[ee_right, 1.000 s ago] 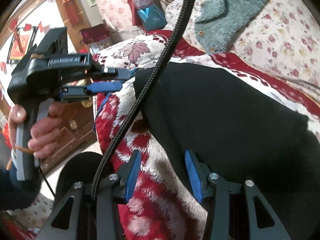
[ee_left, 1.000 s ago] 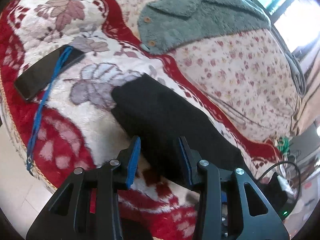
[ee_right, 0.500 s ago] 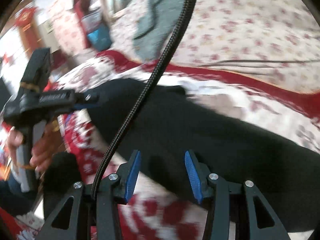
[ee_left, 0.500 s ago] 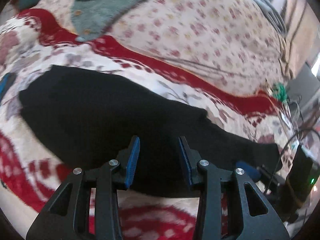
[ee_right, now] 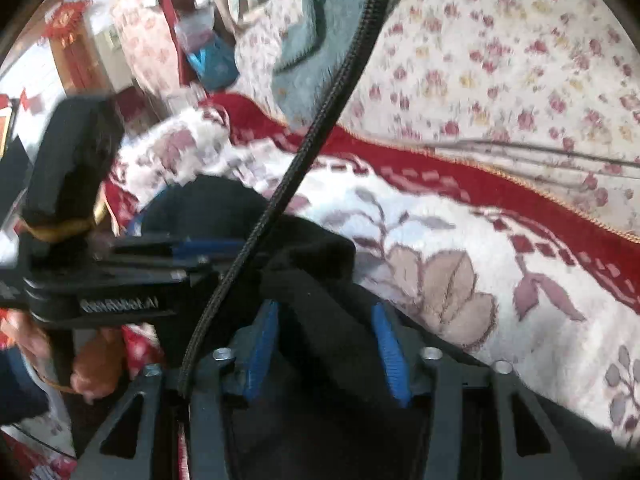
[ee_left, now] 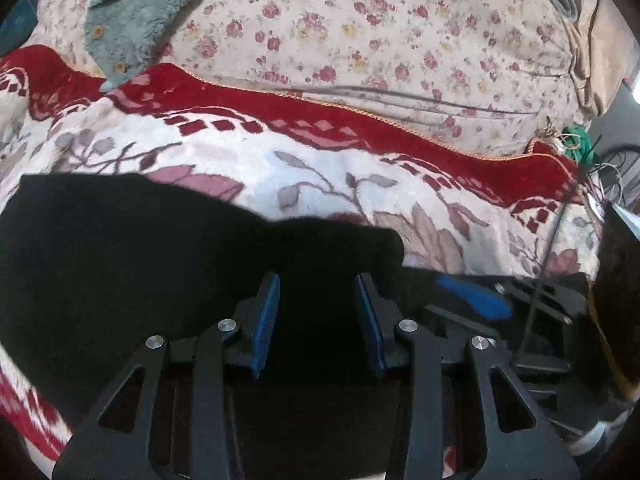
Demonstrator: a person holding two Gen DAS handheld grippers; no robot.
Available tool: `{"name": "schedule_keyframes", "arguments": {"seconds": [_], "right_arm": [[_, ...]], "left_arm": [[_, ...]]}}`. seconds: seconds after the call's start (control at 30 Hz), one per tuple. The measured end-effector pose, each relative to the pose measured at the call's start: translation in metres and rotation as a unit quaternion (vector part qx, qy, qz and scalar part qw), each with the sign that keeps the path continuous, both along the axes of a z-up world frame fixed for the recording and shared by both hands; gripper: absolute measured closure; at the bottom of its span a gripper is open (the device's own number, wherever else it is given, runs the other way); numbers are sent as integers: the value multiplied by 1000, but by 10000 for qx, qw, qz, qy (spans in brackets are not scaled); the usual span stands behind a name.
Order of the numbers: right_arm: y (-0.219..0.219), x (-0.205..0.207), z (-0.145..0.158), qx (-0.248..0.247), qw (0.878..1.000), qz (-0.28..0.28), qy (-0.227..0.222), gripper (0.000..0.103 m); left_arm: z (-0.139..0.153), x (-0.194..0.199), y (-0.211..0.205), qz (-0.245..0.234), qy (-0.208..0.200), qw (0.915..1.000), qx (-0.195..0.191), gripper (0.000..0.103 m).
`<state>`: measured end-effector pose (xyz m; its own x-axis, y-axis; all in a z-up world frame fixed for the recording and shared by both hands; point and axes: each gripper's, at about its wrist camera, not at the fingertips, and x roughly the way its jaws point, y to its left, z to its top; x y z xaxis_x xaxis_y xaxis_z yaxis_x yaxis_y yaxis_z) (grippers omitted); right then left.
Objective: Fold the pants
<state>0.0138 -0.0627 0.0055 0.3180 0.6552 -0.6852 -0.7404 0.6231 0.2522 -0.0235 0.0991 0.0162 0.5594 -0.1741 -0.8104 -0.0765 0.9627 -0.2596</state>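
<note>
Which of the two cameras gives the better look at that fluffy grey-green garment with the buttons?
The left wrist view: the grey-green garment lies sharp at the upper left, two buttons visible on its edge. The right wrist view shows only a blurred patch of it, partly crossed by the black braided cable, no buttons discernible.

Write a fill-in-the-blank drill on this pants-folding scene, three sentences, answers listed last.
1. The pants are ____ in colour.
2. They lie on a blanket whose border is ____.
3. The pads of the right gripper are ____ in colour, and its jaws have just been closing with the pants' cloth between them.

Missing words: black; red; blue
</note>
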Motion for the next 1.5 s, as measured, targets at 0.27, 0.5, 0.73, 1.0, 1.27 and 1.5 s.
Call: {"name": "schedule_keyframes", "arguments": {"seconds": [0.27, 0.5, 0.73, 1.0, 1.27, 1.5], "right_arm": [[-41, 3, -10, 204, 9966, -797, 41, 90], [-103, -33, 17, 784, 9856, -1498, 42, 60], [-201, -75, 21, 784, 9652, -2476, 315, 51], [-279, -115, 5, 840, 9291, -3455, 1015, 51], [-282, -96, -10, 635, 9205, -3667, 1189, 52], [-282, -72, -24, 888, 9137, -3735, 1329, 52]], "left_arm": [[-6, 17, -14, 37, -297, 9978, 598, 66], [17, -4, -19, -150, -635, 9977, 176, 66], [34, -18, -66, -1003, -799, 9914, -249, 45], [27, -4, -135, -2055, -480, 9748, -721, 45], [20, 20, -187, -2794, -11, 9529, -1179, 45], [14, 52, -222, -3370, 187, 9380, -797, 45]]}}
